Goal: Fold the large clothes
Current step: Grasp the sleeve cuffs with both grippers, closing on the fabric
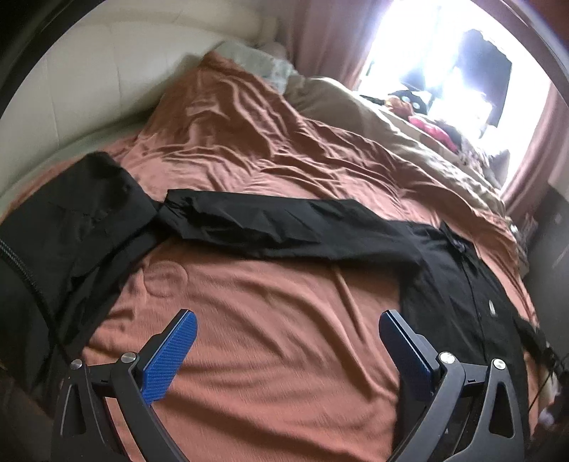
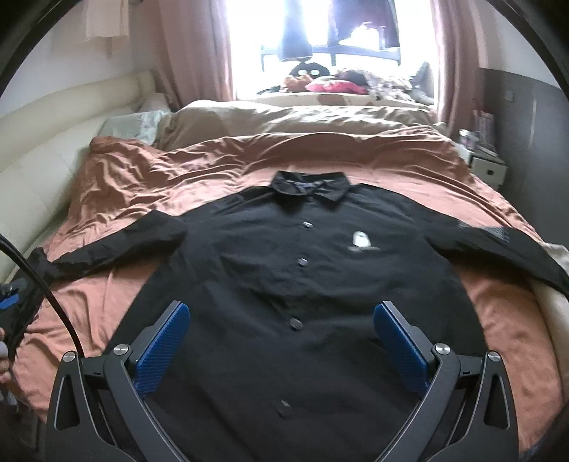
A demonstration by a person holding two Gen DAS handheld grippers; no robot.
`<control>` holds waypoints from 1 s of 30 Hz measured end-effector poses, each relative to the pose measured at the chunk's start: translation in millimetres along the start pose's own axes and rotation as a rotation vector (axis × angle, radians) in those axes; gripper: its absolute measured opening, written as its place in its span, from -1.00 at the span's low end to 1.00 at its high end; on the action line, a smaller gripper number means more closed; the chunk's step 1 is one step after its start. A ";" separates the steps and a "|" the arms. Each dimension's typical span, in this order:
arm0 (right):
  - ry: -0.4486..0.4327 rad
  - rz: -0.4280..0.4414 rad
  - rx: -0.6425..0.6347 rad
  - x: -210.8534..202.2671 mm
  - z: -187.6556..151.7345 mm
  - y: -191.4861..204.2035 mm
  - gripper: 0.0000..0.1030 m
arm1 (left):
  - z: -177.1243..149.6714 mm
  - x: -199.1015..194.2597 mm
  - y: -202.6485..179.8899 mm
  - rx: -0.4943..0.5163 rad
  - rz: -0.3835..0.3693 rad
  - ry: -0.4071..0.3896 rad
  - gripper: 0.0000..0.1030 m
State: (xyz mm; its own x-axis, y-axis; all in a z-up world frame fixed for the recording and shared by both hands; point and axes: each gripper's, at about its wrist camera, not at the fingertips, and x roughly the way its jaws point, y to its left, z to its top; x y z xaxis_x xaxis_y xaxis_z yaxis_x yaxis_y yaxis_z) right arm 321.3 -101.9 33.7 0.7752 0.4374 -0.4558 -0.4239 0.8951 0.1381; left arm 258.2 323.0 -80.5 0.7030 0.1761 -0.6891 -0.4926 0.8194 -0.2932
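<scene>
Both views look down across the shirt (image 2: 302, 284).

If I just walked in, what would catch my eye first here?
A black button-up shirt spread front-up on the rust-coloured bedspread, sleeves stretched out sideways. Nearest the cameras, the right gripper hangs open over the shirt's front, and the left gripper is open over bare bedspread. Behind, a glaring window.

Home bedroom, rumpled bed (image 2: 149, 184), padded headboard (image 2: 71, 117), pink curtains (image 2: 199, 53), window
</scene>
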 end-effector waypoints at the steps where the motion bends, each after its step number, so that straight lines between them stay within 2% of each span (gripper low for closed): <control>1: 0.011 0.014 -0.002 6.2 1.6 2.1 1.00 | 4.2 6.2 3.4 -0.006 0.006 0.006 0.99; 8: 0.089 0.069 -0.012 51.0 12.2 8.7 1.00 | 34.0 62.2 28.0 -0.062 0.028 0.059 0.83; 12: 0.133 0.111 0.006 77.8 21.1 11.1 1.00 | 45.0 100.6 45.6 -0.113 0.033 0.120 0.61; 18: 0.179 0.179 0.047 117.0 31.0 11.9 0.98 | 56.1 142.8 63.9 -0.156 0.082 0.164 0.57; 20: 0.180 0.181 0.038 131.7 35.0 14.5 0.76 | 57.4 156.8 67.6 -0.153 0.104 0.181 0.30; 22: 0.208 0.191 0.049 148.9 39.8 16.5 0.28 | 58.1 168.0 71.9 -0.152 0.135 0.194 -0.08; 23: 0.218 0.204 0.059 157.0 42.1 17.9 0.19 | 59.7 167.1 72.3 -0.149 0.147 0.178 -0.17; 25: 0.242 0.209 0.074 177.6 49.1 24.2 -0.14 | 62.7 164.5 70.1 -0.147 0.134 0.164 -0.71; 28: 0.274 0.224 0.091 204.3 57.5 30.6 -0.29 | 70.2 154.8 64.8 -0.128 0.138 0.114 -0.87; 30: 0.285 0.234 0.095 218.5 62.9 36.0 -0.35 | 76.7 142.5 62.4 -0.115 0.122 0.069 -0.90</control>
State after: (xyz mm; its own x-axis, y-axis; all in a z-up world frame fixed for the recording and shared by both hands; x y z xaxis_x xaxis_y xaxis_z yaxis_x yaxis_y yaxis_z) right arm 504.8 31.3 -5.6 0.4955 0.6011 -0.6270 -0.5183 0.7839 0.3420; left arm 367.0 441.1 -146.1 0.5991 0.2294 -0.7671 -0.6304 0.7258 -0.2753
